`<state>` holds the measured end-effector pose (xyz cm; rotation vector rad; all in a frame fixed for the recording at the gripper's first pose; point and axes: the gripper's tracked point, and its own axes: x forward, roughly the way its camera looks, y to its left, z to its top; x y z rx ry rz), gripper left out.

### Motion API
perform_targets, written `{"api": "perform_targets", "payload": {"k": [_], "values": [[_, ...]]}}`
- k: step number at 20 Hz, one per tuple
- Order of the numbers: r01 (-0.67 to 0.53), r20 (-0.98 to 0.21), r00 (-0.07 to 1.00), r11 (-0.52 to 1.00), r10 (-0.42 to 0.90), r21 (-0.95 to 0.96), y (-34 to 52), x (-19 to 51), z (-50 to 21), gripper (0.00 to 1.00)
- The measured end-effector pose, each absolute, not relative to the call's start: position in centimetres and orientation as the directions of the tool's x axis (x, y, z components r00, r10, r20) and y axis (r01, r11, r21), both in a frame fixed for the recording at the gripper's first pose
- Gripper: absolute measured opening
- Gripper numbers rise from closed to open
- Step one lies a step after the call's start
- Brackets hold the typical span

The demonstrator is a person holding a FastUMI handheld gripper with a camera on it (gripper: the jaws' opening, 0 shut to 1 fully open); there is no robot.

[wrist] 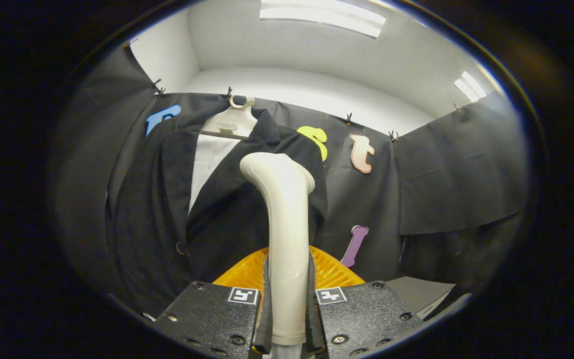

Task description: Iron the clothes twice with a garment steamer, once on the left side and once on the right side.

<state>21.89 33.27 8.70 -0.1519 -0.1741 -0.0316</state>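
My gripper (287, 299) is shut on the cream handle of the garment steamer (284, 219), both fingers (266, 299) pressing its sides. The steamer stands upright between them, and its head points at the clothes. Beyond it a dark jacket (167, 209) over a white shirt (210, 164) hangs on a white hanger (234, 122) against the booth's wall. The steamer's head is in front of the jacket's right side near the lapel; I cannot tell whether it touches the cloth.
An orange ribbed basket (332, 271) lies just ahead of the fingers, below the jacket. A grey surface (421, 294) shows to the right of it. Black cloth walls close the booth on all sides.
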Motion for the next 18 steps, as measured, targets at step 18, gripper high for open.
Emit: {"api": "perform_targets", "payload": {"k": [18], "values": [[-0.010,-0.031,1.000,0.969,0.003,-0.247,33.2,17.9,-4.0,0.29]]}}
